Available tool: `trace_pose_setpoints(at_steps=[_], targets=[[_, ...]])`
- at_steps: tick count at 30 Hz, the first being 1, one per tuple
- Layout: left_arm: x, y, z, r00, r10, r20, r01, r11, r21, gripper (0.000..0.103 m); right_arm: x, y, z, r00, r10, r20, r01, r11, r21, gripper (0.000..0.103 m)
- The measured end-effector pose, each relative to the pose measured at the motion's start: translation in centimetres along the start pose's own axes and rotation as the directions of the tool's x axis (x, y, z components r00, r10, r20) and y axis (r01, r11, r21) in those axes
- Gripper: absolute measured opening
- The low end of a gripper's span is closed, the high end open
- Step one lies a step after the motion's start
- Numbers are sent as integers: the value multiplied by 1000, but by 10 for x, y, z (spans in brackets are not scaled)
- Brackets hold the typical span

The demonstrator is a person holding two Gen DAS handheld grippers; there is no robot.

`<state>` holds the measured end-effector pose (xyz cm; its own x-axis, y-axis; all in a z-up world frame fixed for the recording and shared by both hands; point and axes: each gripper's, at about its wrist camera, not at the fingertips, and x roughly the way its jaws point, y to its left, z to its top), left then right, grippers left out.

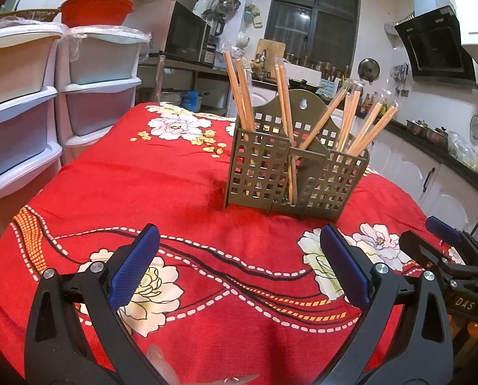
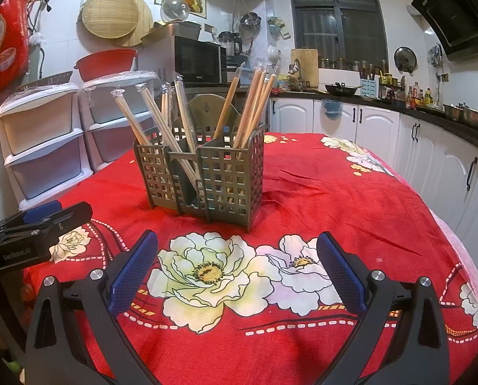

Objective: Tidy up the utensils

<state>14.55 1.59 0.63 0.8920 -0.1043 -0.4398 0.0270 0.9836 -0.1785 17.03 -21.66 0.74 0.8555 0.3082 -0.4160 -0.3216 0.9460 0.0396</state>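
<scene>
An olive-brown perforated utensil holder (image 1: 295, 173) stands upright on the red flowered tablecloth (image 1: 174, 199). It also shows in the right wrist view (image 2: 203, 179). Several plastic-wrapped wooden chopsticks (image 1: 242, 93) lean in its compartments, also seen in the right wrist view (image 2: 255, 96). My left gripper (image 1: 239, 266) is open and empty, low over the cloth in front of the holder. My right gripper (image 2: 237, 269) is open and empty, also in front of the holder. The right gripper shows at the right edge of the left wrist view (image 1: 447, 240); the left gripper shows at the left edge of the right wrist view (image 2: 43, 221).
White plastic drawer units (image 1: 24, 109) stand left of the table, with a red basin (image 1: 96, 8) on top. A microwave (image 1: 187, 33) sits behind. White kitchen cabinets and a dark counter (image 2: 431, 134) run along the right. The table's right edge (image 2: 457, 240) drops off near the cabinets.
</scene>
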Motion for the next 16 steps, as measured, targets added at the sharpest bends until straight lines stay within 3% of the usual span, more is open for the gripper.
trace_pose_setpoints(at_steps=[8,11,16], targets=[[3,4,2,999,26,-26,-27,999,-25,92,-1,-4,3,1000,-2,-11,2,1000,11,96],[4,21,11,997,32,-65,-36,997,-69,92,0,-19,14,999,-42,-33,43,999,20,96],[21,80,40,971,171,-165,-190,977,-102,92,21,-66,35,975,-153,-161,164,985,56,96]])
